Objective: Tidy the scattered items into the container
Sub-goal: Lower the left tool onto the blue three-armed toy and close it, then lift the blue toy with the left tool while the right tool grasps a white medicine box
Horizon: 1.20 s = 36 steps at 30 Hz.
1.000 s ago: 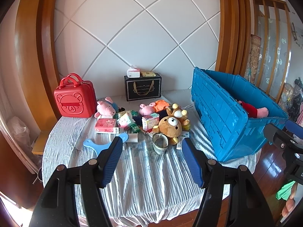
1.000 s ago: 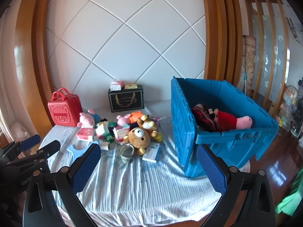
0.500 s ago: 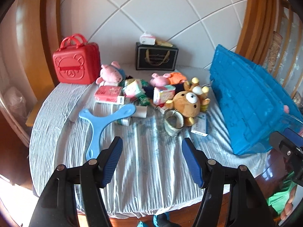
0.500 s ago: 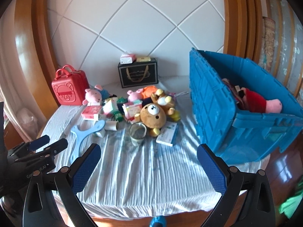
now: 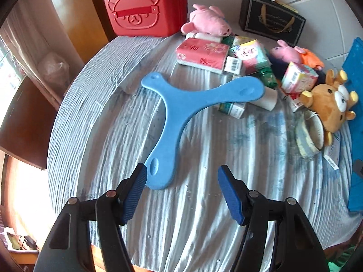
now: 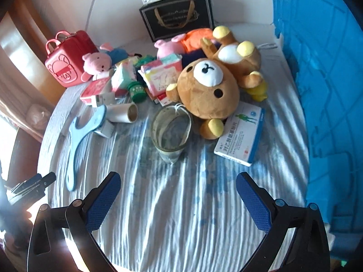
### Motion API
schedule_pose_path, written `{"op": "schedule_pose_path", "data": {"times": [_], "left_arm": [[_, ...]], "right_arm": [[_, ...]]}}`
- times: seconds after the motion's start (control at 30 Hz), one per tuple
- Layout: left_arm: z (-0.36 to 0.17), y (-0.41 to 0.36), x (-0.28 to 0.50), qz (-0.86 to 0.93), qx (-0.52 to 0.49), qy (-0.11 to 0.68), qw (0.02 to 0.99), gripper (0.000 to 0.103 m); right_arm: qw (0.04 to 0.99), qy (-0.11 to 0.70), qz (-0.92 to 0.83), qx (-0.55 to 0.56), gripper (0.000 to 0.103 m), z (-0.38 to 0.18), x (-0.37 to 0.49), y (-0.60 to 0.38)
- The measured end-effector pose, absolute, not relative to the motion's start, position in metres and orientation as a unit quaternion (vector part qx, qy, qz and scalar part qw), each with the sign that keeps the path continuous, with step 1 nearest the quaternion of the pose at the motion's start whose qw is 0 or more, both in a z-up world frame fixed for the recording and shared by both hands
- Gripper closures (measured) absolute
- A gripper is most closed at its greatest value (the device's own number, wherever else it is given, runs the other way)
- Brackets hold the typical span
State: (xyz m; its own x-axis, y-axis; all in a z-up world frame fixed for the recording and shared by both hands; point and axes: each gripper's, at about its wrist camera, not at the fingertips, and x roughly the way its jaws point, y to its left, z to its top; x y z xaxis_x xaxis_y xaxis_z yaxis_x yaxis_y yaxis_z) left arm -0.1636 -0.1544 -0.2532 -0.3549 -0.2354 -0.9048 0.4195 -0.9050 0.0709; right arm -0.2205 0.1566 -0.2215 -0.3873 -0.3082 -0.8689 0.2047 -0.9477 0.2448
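Blue foam, thin and flat, is the trouble: the three-armed boomerang (image 5: 181, 104) lies on the wrinkled cloth of the table (image 5: 95, 104), its near tip just ahead of the wide-open, empty left tongs (image 5: 181, 176), so they may pinch cloth or slide over it. The right tongs (image 6: 178, 189), also spread and empty, face the glass jar (image 6: 171, 133). It could tip toward the bear (image 6: 208, 90) beside the blue container (image 6: 329, 79).
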Motion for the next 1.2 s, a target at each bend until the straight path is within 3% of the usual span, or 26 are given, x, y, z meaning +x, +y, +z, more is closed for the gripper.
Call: {"op": "schedule_pose_path", "data": {"times": [0.23,0.63,1.0,1.07,1.13,1.2], "left_arm": [[-0.285,-0.190,-0.195,-0.811,0.546,0.092,0.190,0.039],[-0.341,-0.213,-0.256,-0.809,0.575,0.079,0.086,0.039],[-0.344,-0.258,-0.253,-0.834,0.523,0.107,0.138,0.037],[-0.345,-0.252,-0.250,-0.845,0.510,0.082,0.143,0.031],[-0.351,-0.258,-0.251,-0.835,0.519,0.097,0.154,0.000],[-0.354,-0.266,-0.251,-0.829,0.525,0.114,0.156,0.000]], "right_arm": [[0.143,-0.024,-0.807,0.572,0.000,-0.258,-0.252,0.125],[0.145,-0.025,-0.822,0.550,0.000,-0.258,-0.263,0.041],[0.177,0.015,-0.798,0.576,0.000,-0.307,-0.275,-0.021],[0.173,0.022,-0.791,0.587,0.000,-0.322,-0.276,-0.026],[0.166,0.038,-0.797,0.580,0.000,-0.329,-0.274,-0.031],[0.165,0.056,-0.806,0.566,0.000,-0.330,-0.269,-0.034]]}}
